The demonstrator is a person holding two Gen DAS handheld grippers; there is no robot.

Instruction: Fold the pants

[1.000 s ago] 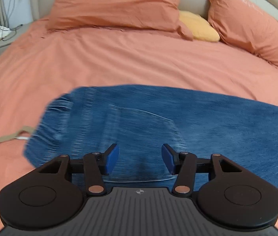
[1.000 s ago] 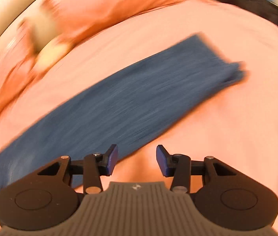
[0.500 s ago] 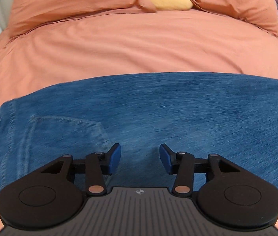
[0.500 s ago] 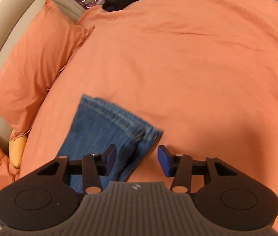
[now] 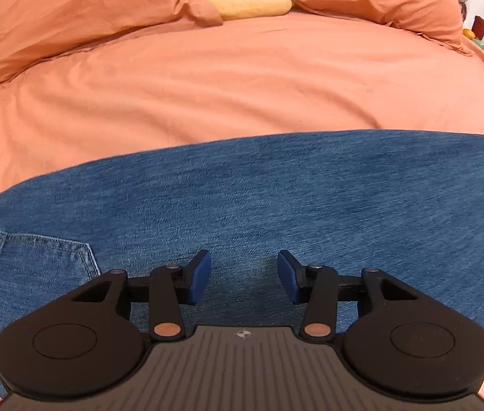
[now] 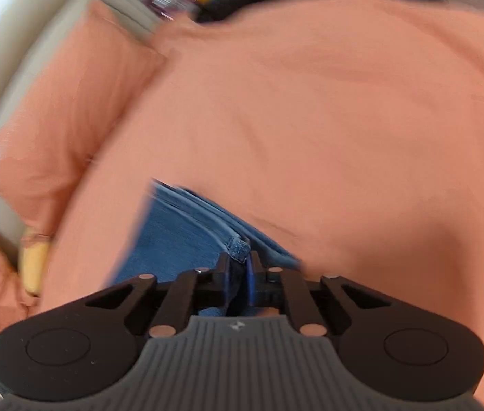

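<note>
The left tool point(image 5: 243, 281) is hovering with its fingers spread over the pants point(image 5: 276, 198), which are lying flat across the bed point(image 5: 225, 78) directly ahead of it. The right tool point(image 6: 240, 282) is pinching the pants' hem point(image 6: 238, 248) between pressed-together fingers.

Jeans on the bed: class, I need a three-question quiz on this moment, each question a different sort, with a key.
1. True or false: the left gripper is clamped on the jeans.
2. The right gripper grips: A) pillow B) jeans hem C) nothing
3. Fill in: the pocket shows in the ___ wrist view.

Key: 1 false, it is open above the denim; 2 B; 3 left.
</note>
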